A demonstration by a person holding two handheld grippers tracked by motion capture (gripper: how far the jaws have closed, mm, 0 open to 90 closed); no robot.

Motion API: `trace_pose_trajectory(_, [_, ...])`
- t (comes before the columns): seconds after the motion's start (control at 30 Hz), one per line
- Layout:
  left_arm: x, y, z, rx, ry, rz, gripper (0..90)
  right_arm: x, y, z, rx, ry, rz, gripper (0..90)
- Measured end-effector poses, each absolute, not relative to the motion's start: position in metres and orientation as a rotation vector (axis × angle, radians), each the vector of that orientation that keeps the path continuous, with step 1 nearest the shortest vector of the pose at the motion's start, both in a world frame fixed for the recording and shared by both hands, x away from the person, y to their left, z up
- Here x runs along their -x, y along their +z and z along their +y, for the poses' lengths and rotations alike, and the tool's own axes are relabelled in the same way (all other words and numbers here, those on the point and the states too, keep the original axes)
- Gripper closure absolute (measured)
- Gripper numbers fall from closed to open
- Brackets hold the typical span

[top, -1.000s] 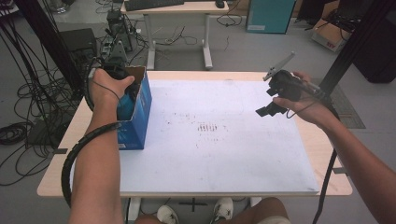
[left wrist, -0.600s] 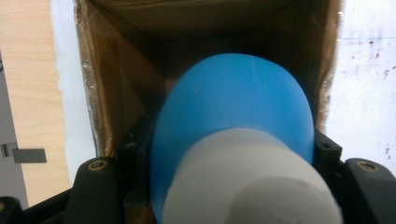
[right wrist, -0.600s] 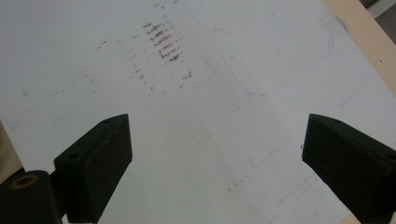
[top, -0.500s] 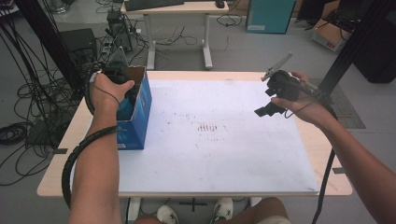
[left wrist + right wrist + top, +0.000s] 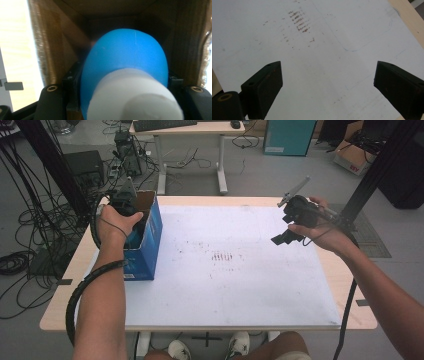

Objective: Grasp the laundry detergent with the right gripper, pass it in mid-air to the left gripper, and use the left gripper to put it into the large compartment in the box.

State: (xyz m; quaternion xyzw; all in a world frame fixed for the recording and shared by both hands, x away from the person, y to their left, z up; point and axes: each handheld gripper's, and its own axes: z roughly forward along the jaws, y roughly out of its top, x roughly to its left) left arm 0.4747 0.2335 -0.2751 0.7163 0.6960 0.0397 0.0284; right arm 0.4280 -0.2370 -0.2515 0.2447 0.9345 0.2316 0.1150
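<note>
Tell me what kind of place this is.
Probably a lab or workshop: cables sprawl on the concrete floor, a keyboard desk stands behind the table, and cardboard boxes sit nearby.

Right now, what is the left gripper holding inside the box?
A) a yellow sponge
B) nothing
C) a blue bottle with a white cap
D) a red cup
C: the left gripper has its jaws closed on a blue bottle with a white cap, down inside the box.

High view overlooks table [image 5: 220, 200]; gripper views close, perhaps downward.
</note>
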Motion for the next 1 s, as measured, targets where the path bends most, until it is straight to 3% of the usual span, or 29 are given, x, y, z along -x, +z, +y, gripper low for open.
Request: trace_pose_trajectory(1.0, [-0.4754,-0.2759,0.2333,-2.213,0.120,2.142,35.5,-0.4262,-0.2446,-0.2390,-0.724,0.672,2.729,8.5])
